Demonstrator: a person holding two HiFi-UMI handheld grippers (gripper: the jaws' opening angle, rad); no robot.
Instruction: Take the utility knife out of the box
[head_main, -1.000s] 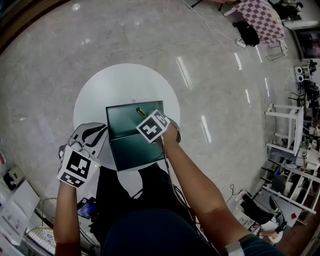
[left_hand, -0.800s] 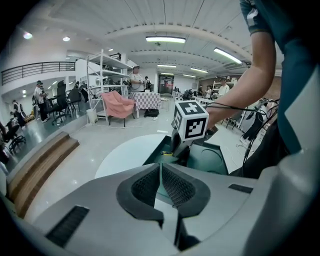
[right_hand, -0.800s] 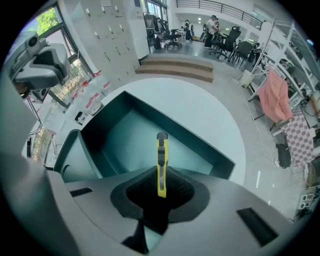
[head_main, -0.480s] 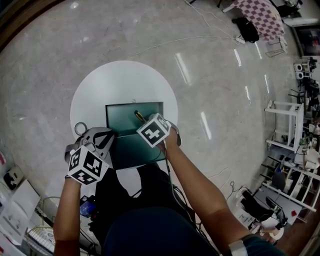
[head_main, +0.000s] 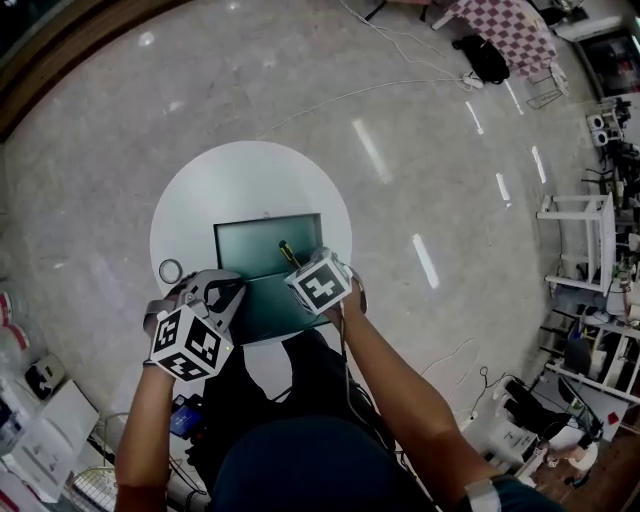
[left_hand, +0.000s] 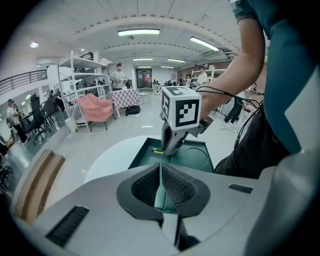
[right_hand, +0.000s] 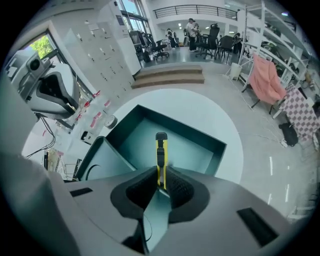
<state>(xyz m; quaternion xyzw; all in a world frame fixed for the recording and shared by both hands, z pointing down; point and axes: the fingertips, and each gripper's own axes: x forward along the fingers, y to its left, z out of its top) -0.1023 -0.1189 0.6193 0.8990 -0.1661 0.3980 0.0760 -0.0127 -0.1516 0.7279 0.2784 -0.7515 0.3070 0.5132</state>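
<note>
An open dark green box (head_main: 255, 235) stands on a round white table (head_main: 250, 175), its lid (head_main: 268, 305) folded down toward me. My right gripper (head_main: 302, 266) is shut on a yellow and black utility knife (right_hand: 160, 152). The knife hangs tip-out over the box's inside (right_hand: 192, 150). Its black end (head_main: 286, 248) shows beyond the marker cube (head_main: 322, 283). My left gripper (head_main: 222, 292) is at the lid's left edge, and its pads (left_hand: 172, 182) meet with nothing seen between them. From the left gripper view, the right gripper (left_hand: 167, 148) stands over the box (left_hand: 192, 157).
A small roll of tape (head_main: 171, 271) lies on the table left of the box. The table stands on a shiny grey floor (head_main: 420, 130). Shelving (head_main: 585, 250) and cluttered equipment line the right side, with papers and boxes (head_main: 40, 400) at the lower left.
My left gripper has moved right, up to the lid's left edge. My right gripper has risen a little with the knife still in it.
</note>
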